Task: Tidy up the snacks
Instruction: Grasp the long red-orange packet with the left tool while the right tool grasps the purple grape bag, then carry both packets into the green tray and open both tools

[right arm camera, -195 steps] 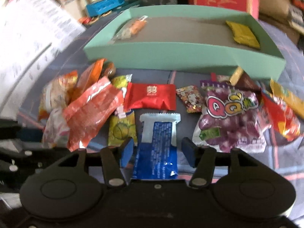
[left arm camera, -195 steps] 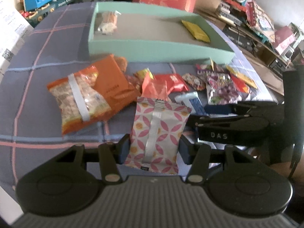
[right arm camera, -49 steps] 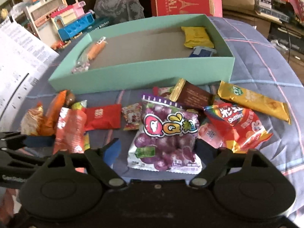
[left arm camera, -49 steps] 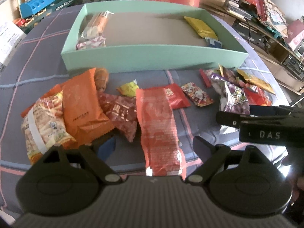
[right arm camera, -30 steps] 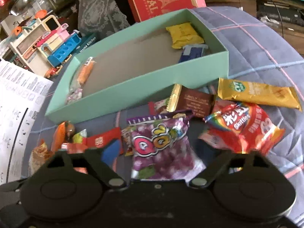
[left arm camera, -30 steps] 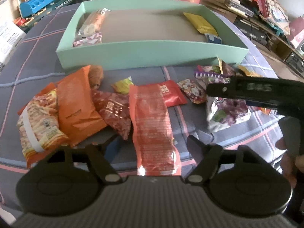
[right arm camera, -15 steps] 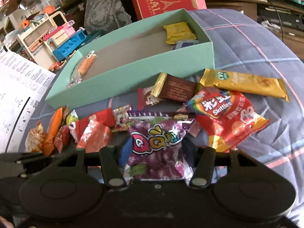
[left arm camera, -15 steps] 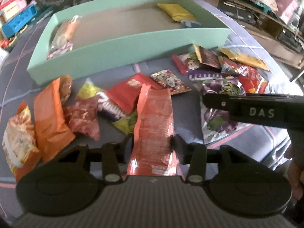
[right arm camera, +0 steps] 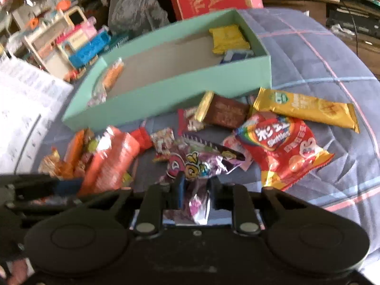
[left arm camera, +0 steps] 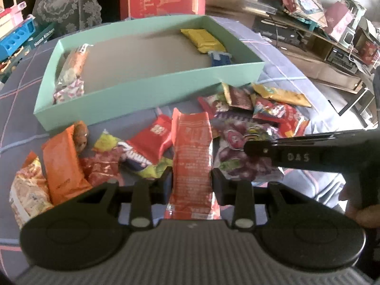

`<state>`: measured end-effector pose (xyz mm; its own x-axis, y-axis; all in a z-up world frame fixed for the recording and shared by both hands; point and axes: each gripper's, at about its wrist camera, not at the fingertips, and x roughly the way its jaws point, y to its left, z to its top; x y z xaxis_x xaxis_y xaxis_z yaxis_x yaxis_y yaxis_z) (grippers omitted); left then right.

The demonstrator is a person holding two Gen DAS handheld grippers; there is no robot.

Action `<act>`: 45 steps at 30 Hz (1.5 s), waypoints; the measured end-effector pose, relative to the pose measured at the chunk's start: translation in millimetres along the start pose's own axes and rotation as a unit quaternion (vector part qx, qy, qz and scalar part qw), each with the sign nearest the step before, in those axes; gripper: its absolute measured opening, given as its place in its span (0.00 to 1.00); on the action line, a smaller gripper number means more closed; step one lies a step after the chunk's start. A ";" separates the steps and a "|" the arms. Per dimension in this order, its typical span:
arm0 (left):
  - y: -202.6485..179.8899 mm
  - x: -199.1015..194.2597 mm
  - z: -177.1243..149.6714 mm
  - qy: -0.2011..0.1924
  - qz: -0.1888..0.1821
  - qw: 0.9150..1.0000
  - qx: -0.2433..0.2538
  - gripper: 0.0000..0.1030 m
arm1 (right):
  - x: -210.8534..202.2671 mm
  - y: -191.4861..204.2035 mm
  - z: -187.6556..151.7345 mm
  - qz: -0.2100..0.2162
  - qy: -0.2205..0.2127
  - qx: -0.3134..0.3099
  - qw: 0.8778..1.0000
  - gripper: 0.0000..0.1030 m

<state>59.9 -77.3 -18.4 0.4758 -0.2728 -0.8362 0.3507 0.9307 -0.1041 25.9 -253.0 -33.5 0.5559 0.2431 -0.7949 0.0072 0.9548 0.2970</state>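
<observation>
Left wrist view: left tongs (left arm camera: 191, 185) closing around long orange packet (left arm camera: 192, 161), right tongs (right arm camera: 194, 193) pinching purple candy bag (right arm camera: 201, 166); lift clear, then forward into teal box (left arm camera: 147, 95) beyond both tips.

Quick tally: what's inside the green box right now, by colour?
Orange packet: 1
Pink patterned packet: 1
Yellow packet: 1
Blue packet: 1
Total: 4

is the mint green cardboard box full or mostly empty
Mostly empty: the mint green cardboard box shows bare brown floor, with only a few snack packets at its two ends.
</observation>
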 end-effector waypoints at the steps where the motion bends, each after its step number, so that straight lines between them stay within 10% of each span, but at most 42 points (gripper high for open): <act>1: 2.1 1.1 -1.9 0.004 -0.002 1.000 -0.004 0.33 | 0.0 -1.1 0.0 -0.002 0.002 0.008 1.000 0.29; 5: 14.4 3.2 -8.4 0.010 -0.012 1.000 -0.025 0.33 | -4.4 -1.0 -0.5 -0.015 -0.002 0.025 1.000 0.65; 10: 31.0 -1.0 -7.8 -0.003 -0.023 0.998 -0.053 0.33 | -5.0 7.9 5.8 -0.031 -0.012 0.038 0.999 0.81; 18: 53.8 -10.8 -9.4 -0.018 -0.032 0.997 -0.074 0.34 | 34.1 33.6 15.4 -0.083 0.012 0.035 0.996 0.82; 25: 63.7 -17.0 -5.6 -0.029 -0.044 0.995 -0.080 0.34 | 29.9 48.5 6.4 -0.104 0.013 -0.040 0.994 0.44; 31: 69.7 -25.5 20.0 -0.053 -0.052 0.994 -0.078 0.34 | -0.6 38.0 21.3 -0.080 0.005 -0.023 0.997 0.42; 45: 115.1 -8.2 139.1 -0.085 0.010 0.994 -0.063 0.34 | -2.9 47.4 160.0 -0.016 -0.059 -0.033 0.998 0.42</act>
<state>208.5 -1.8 51.4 0.6144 -0.2804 -0.7375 0.2410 0.9567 -0.1629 157.7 -235.8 67.5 0.6508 0.1935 -0.7341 -0.0256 0.9720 0.2334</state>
